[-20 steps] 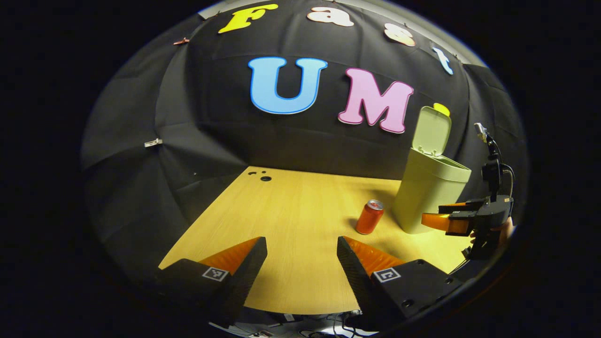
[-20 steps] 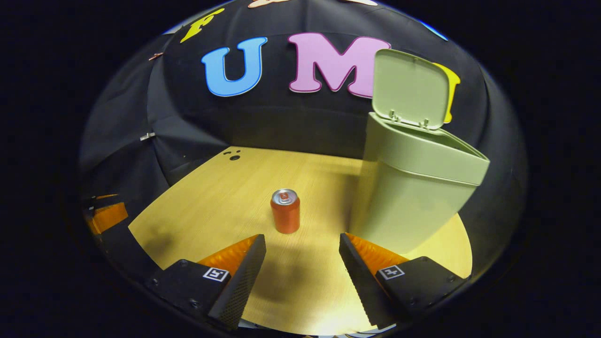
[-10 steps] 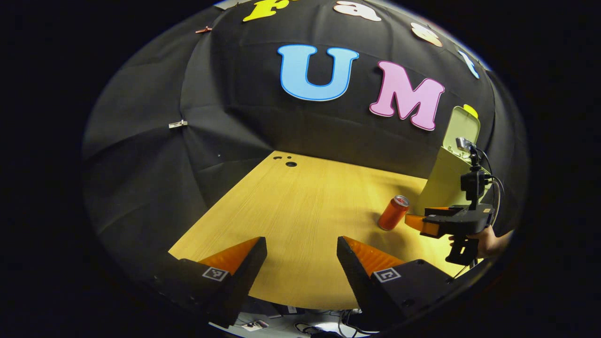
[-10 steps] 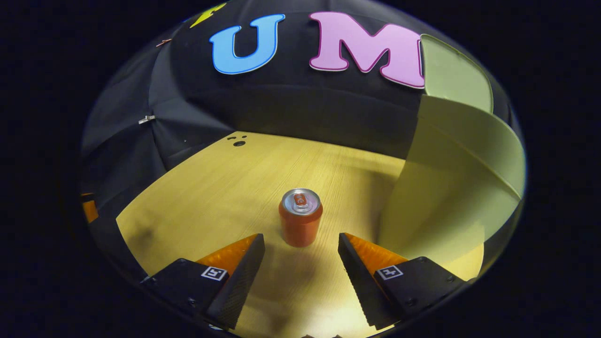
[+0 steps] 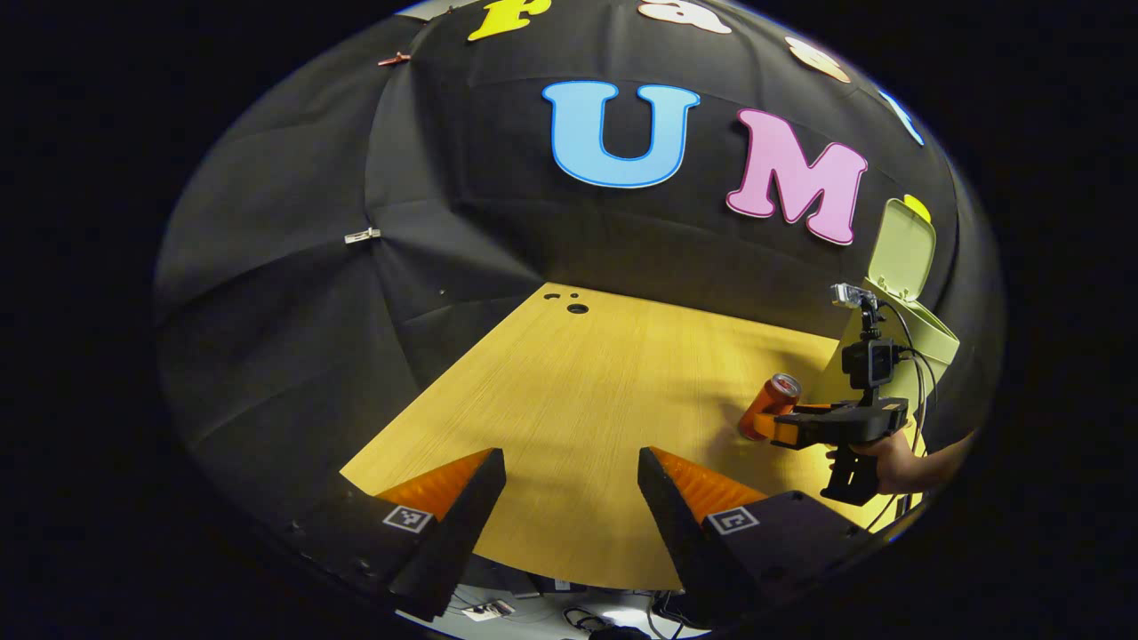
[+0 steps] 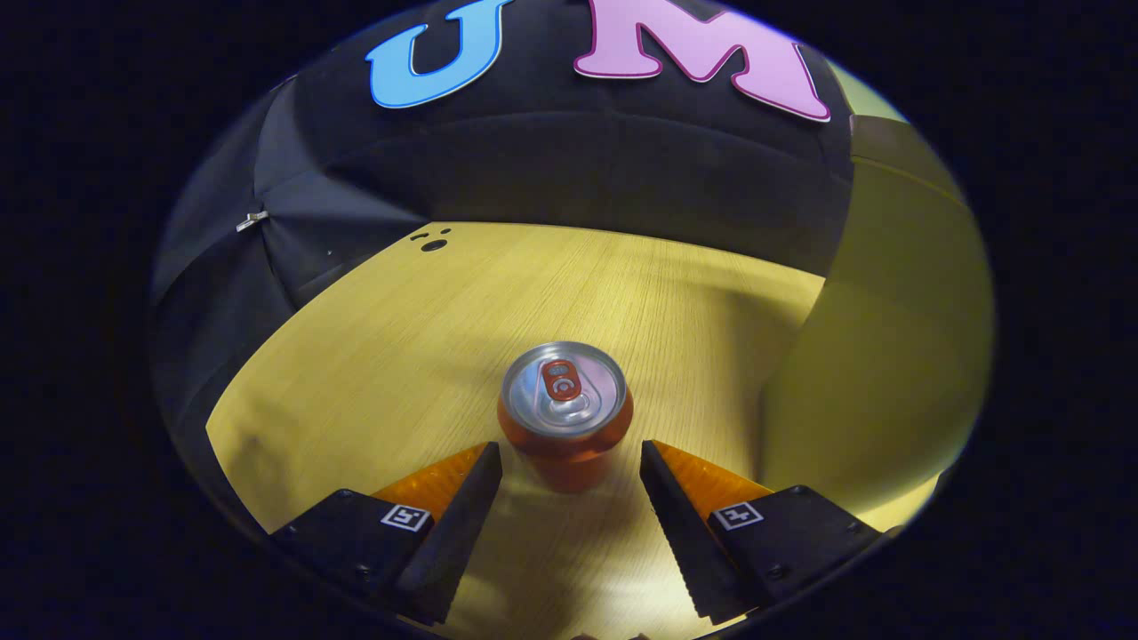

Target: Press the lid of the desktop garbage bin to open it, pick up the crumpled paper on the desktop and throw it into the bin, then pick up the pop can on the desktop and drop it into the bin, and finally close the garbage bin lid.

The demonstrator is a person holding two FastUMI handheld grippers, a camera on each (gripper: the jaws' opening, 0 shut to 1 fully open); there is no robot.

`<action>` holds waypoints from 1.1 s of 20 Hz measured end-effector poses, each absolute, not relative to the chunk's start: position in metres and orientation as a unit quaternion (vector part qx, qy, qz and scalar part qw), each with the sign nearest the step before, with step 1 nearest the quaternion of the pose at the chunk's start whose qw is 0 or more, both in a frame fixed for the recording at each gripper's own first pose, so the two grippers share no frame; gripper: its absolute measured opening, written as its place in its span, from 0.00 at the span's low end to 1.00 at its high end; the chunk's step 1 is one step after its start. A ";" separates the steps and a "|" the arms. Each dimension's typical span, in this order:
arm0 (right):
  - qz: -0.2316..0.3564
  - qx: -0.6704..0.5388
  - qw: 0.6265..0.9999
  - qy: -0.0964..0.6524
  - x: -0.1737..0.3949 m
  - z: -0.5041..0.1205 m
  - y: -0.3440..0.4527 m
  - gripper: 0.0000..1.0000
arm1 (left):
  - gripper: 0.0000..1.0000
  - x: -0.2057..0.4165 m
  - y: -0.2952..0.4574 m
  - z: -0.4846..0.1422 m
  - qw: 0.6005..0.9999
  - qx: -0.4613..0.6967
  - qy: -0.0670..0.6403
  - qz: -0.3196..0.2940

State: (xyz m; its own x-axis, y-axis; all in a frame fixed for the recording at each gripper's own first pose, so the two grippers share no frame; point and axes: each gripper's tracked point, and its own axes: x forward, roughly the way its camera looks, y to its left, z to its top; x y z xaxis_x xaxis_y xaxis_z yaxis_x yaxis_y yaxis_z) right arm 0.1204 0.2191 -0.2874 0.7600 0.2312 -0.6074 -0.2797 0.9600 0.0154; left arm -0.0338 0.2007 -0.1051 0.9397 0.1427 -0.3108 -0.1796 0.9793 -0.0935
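Black cloth walls enclose my booth on all sides of a pale wood-grain desktop point(image 5: 578, 409). At its far left corner, in the left gripper view, I note a few small dark holes point(image 5: 576, 308). My left gripper point(image 5: 571, 462) sits at the near edge, fingers spread wide and holding nothing, with bare wood ahead of it.

Moving right, the orange aluminium pop can point(image 6: 565, 418) stands upright on the desktop, long axis vertical, silver top and pull tab facing up. In the right gripper view my right gripper point(image 6: 571, 453) has its fingers open, one on each side of the can's lower body; I see a gap on both sides and no contact. In the left gripper view the same gripper point(image 5: 775, 428) meets the can point(image 5: 770, 405) from the right, held by a hand point(image 5: 889, 462).

Farthest right, the pale green plastic garbage bin point(image 6: 889, 356) stands just beside the can, leaving little side room. Its lid point(image 5: 903, 251) stands raised.
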 end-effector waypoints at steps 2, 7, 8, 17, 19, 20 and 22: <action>0.137 -0.034 0.936 0.323 0.127 -0.292 0.223 0.99 | 0.96 -0.036 0.198 -0.108 0.981 -0.065 0.157 0.091; 0.137 -0.040 0.936 0.321 0.145 -0.295 0.226 0.99 | 0.96 -0.039 0.191 -0.112 0.977 -0.074 0.169 0.106; 0.138 -0.038 0.935 0.323 0.147 -0.295 0.228 0.99 | 0.96 -0.040 0.191 -0.114 0.976 -0.077 0.171 0.108; 0.175 -0.066 0.930 0.318 0.140 -0.287 0.238 0.82 | 0.96 -0.034 0.184 -0.114 0.975 -0.083 0.173 0.112; 0.183 -0.077 0.930 0.309 0.134 -0.277 0.237 0.82 | 0.96 -0.034 0.180 -0.113 0.976 -0.082 0.173 0.107; 0.187 -0.079 0.932 0.301 0.133 -0.268 0.235 0.82 | 0.96 -0.033 0.178 -0.112 0.976 -0.081 0.172 0.103; 0.193 -0.084 0.935 0.286 0.130 -0.250 0.236 0.82 | 0.96 -0.029 0.175 -0.111 0.978 -0.078 0.167 0.094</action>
